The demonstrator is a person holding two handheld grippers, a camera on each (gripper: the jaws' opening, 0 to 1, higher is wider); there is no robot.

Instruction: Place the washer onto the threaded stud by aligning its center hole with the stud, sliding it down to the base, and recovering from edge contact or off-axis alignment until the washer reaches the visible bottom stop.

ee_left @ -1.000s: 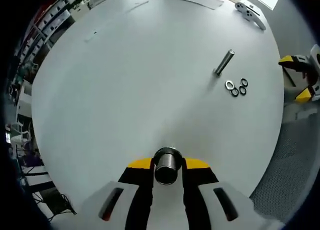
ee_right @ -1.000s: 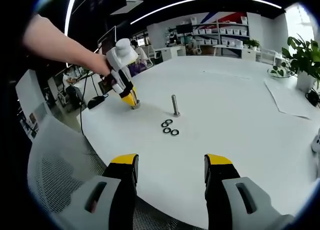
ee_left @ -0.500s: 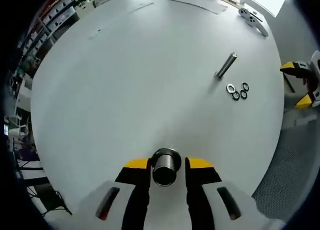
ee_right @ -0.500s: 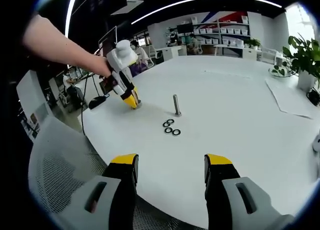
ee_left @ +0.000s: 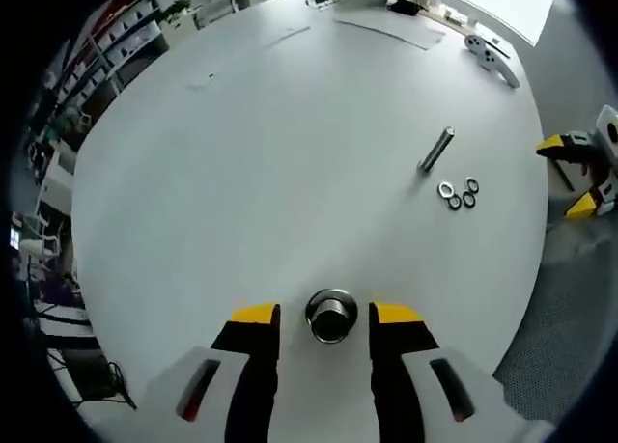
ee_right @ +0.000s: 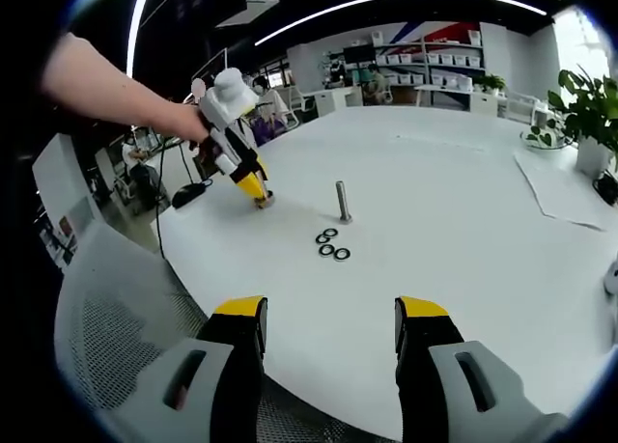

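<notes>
A threaded stud [ee_left: 436, 150] stands upright on the white round table [ee_left: 251, 153], with three washers [ee_left: 457, 192] lying flat beside its base. My left gripper [ee_left: 326, 315] is open. A short metal cylinder [ee_left: 331, 317] stands on the table between its yellow-tipped jaws, with a gap on each side. In the right gripper view the stud [ee_right: 342, 200] and washers [ee_right: 329, 245] sit mid-table. Behind them a person's hand holds the left gripper [ee_right: 253, 187] over the cylinder [ee_right: 263, 201]. My right gripper [ee_right: 330, 313] is open and holds nothing, near the table edge.
A white game controller [ee_left: 488, 52] and paper sheets [ee_left: 377, 18] lie at the table's far side. A potted plant [ee_right: 579, 115] and a paper [ee_right: 560, 187] are at the right. A grey mesh chair [ee_right: 106, 308] stands by the near edge.
My left gripper's jaws have spread apart and let go of the metal cylinder, which now stands free on the table. The right gripper has not moved.
</notes>
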